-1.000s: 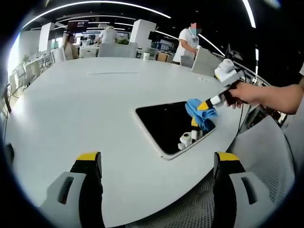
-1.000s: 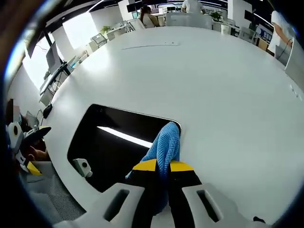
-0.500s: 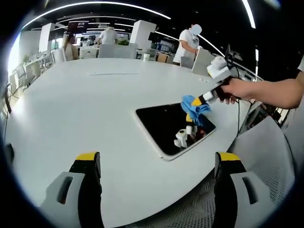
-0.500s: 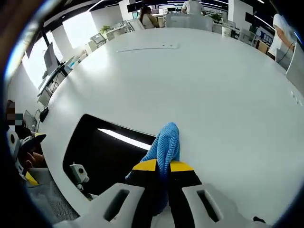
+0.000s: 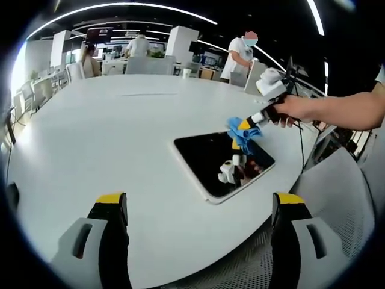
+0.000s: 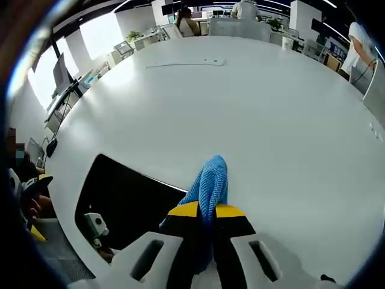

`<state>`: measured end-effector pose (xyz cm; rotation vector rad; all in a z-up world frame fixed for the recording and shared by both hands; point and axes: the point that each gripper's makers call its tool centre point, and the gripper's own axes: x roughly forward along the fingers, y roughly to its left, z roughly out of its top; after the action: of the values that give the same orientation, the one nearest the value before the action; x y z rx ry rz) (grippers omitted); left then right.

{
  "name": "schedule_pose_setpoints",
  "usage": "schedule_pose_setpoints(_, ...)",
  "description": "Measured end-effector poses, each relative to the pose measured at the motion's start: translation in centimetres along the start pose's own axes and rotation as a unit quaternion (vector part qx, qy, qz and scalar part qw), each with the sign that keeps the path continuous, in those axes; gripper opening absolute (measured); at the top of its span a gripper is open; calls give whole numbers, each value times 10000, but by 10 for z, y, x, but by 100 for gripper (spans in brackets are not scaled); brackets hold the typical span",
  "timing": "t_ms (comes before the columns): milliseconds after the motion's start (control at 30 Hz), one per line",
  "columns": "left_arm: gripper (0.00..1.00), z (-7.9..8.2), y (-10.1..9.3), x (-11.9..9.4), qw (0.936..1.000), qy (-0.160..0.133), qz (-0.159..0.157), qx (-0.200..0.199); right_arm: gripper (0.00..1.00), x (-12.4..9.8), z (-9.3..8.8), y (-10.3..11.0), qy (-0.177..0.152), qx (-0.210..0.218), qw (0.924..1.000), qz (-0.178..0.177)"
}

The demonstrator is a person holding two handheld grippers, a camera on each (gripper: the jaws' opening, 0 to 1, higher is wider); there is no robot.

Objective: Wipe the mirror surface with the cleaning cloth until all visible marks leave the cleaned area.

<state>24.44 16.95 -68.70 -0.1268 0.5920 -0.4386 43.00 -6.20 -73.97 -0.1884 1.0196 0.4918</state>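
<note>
Blue cloth at the mirror's far edge

Our right gripper pinches the nubby blue cleaning cloth beside the dark, glossy mirror; our left gripper stands wide, holding nothing.

1. A large white rounded surface fills the foreground.
2. Long curved light strips run across a dark ceiling.
3. White pillars, desks and standing people occupy the far side.
4. Bright windows line one wall.

My cloth: blue, nubby woven microfibre, matt. Mirror near table's edge: dark glass, glossy, reflecting sharply, thin pale frame. Table: smooth white top, soft sheen. My jaw pads: yellow, matt plastic.
</note>
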Motion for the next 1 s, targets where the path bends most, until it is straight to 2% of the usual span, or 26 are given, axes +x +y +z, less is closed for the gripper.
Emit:
schedule_pose_setpoints(133, 99, -2, 0, 1, 10000, 40, -26, 8, 2, -3, -1, 2, -39, -49, 10000, 8)
schedule_pose_setpoints(233, 99, -2, -3, 1, 10000, 47, -76, 40, 2, 0, 0, 0, -16, 104, 9999, 30)
schedule_pose_setpoints(367, 99, -2, -2, 1, 10000, 55, -31, 50, 2, -4, -1, 1, 7, -32, 10000, 79)
schedule_pose_setpoints(667, 99, 1, 2, -2, 9999, -14, 109, 55, 2, -41, 7, -16, -226, 125, 9995, 189)
schedule_pose_setpoints(767, 99, 2, 3, -3, 9999, -27, 142, 69, 2, -52, 2, -23, -189, 177, 9993, 278)
schedule_pose_setpoints(800, 99, 2, 4, -3, 9998, -37, 162, 64, 2, -56, -3, -22, -100, 530, 9977, 401)
schedule_pose_setpoints(833, 99, 3, 5, -3, 9998, -47, 173, 58, 3, -59, -7, -27, -41, 615, 9975, 350)
schedule_pose_setpoints(900, 99, 3, 5, -3, 9998, -62, 182, 48, 3, -65, -9, -38, -108, 399, 9989, 219)
schedule_pose_setpoints(1000, 99, 4, 4, -3, 9998, -76, 176, 57, 3, -70, -17, -47, -32, 494, 9985, 225)
